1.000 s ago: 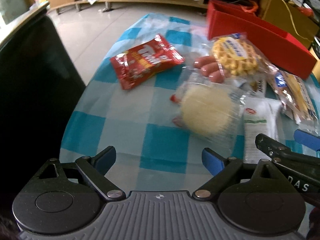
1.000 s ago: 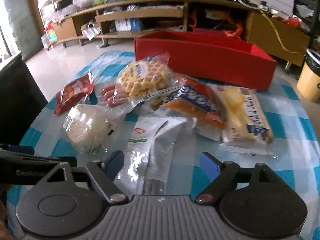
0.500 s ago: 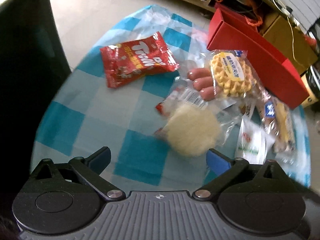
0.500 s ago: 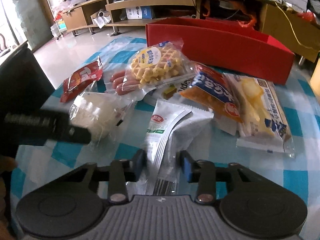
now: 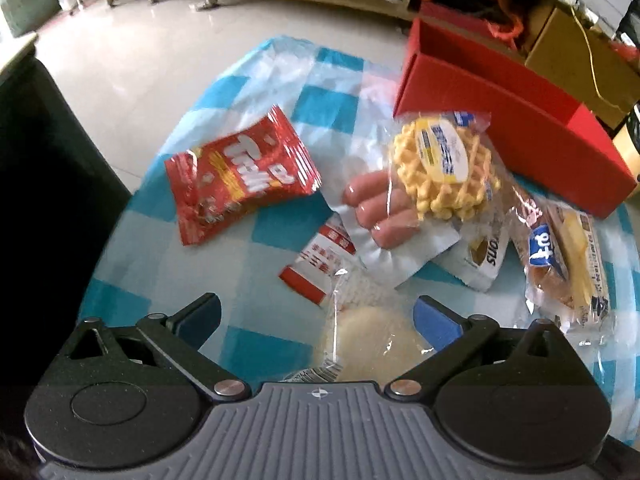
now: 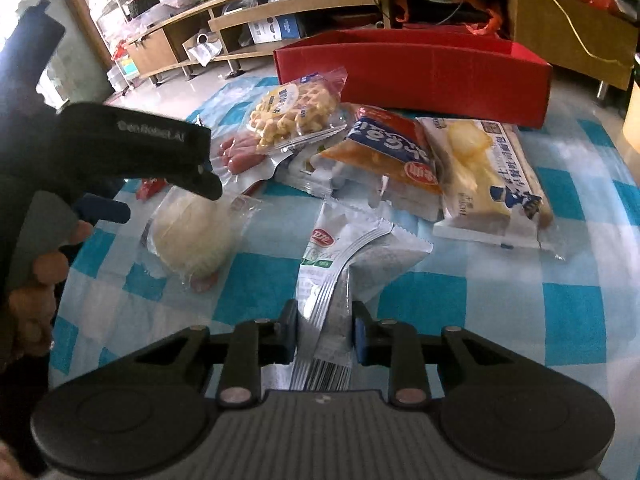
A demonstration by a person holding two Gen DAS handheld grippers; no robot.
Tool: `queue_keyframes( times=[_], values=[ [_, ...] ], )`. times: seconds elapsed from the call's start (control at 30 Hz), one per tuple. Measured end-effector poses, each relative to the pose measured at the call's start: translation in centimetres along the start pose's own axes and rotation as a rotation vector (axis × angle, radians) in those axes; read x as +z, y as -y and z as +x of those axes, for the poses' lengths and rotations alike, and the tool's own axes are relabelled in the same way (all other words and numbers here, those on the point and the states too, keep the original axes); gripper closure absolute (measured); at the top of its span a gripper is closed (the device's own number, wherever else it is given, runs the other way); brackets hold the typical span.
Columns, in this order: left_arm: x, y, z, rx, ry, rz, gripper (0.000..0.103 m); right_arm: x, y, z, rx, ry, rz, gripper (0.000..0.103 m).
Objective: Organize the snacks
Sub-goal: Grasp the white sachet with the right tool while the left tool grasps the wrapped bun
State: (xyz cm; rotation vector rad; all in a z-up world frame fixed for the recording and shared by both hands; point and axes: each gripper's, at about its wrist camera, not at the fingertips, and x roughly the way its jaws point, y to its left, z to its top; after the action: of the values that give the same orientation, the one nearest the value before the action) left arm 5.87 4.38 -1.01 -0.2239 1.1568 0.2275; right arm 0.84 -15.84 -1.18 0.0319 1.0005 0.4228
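Snack packs lie on a blue checked tablecloth [image 5: 280,344]. My right gripper [image 6: 325,334] is shut on the near end of a white and silver sachet [image 6: 344,264]. My left gripper [image 5: 316,320] is open, its jaws on either side of a clear-wrapped round white bun [image 5: 372,344], just above it; the bun also shows in the right wrist view [image 6: 192,236]. Farther off lie a red Trolli bag [image 5: 240,176], a sausage pack [image 5: 380,216], a waffle pack [image 5: 444,164] and bread packs [image 6: 492,172]. A red open box [image 6: 420,72] stands at the table's far side.
A dark chair or cabinet [image 5: 44,184] stands close to the table's left edge. Low wooden shelves [image 6: 300,4] full of clutter run along the back of the room. The left gripper body [image 6: 132,148] hangs above the bun in the right wrist view.
My right gripper has shut on the white sachet. My left gripper has moved forward and down over the round bun, jaws still open.
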Motion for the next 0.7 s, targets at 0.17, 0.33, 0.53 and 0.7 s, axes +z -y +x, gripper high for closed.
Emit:
queue_keyframes(
  times=[0.17,0.33,0.53,0.7],
  values=[
    [-0.7,0.9,0.7,-0.009,-0.010,0.008,0.000,-0.2,0.5,-0.1,0.008,-0.001,0.016,0.078],
    [-2.2,2.5,0.2,0.001,0.041,0.172,0.000,-0.4,0.9,-0.2,0.010,-0.005,0.036,0.078],
    [-5.0,4.2,0.6,0.043,0.093,0.407,0.000,-0.4,1.1,0.1,0.006,-0.007,0.042,0.078],
    [-4.7,2.1,1.4,-0.056,0.082,0.329,0.000,-0.6,1.0,0.0,-0.003,-0.013,0.034,0.078]
  ],
)
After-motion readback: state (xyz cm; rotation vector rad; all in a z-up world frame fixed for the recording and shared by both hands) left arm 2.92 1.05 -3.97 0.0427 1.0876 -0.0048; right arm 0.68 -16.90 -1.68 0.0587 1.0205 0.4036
